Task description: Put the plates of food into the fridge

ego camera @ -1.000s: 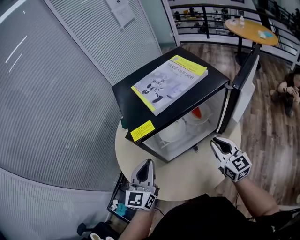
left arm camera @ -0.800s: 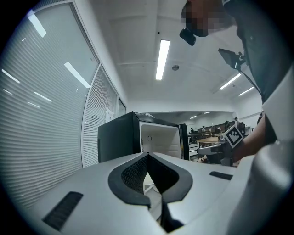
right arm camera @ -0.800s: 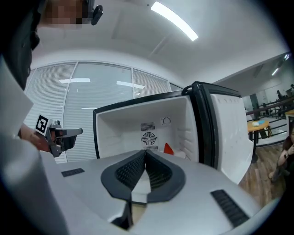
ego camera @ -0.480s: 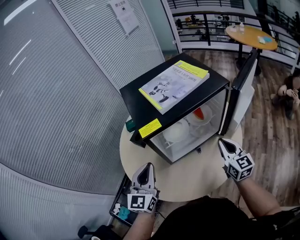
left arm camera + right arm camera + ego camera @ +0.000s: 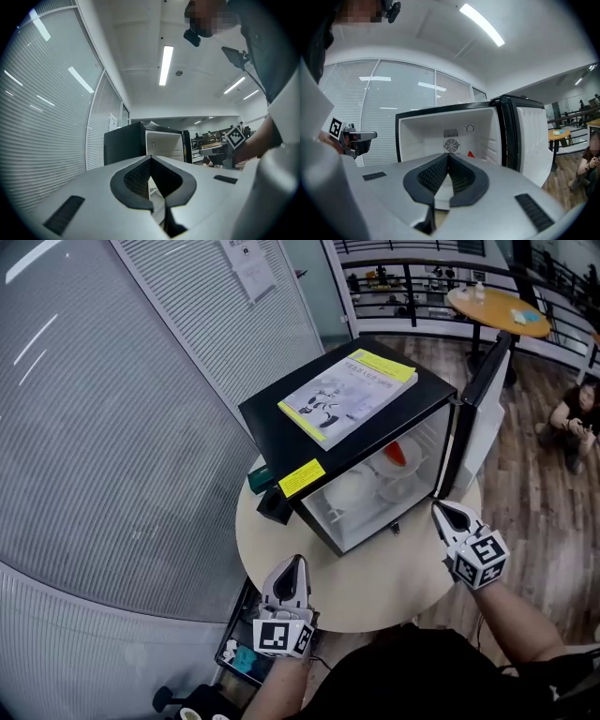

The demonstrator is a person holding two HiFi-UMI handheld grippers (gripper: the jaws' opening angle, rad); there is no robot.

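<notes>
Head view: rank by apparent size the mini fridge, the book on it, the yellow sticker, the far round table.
Largest first:
mini fridge
book
far round table (shrunk by distance)
yellow sticker

Nothing legible in any view

The book [image 5: 349, 395] on top of the fridge [image 5: 272, 423] has a yellow title band, its print too small to read; likewise the yellow sticker [image 5: 301, 478] on the fridge's front edge; likewise the wall notice [image 5: 246, 268], upper centre.
</notes>
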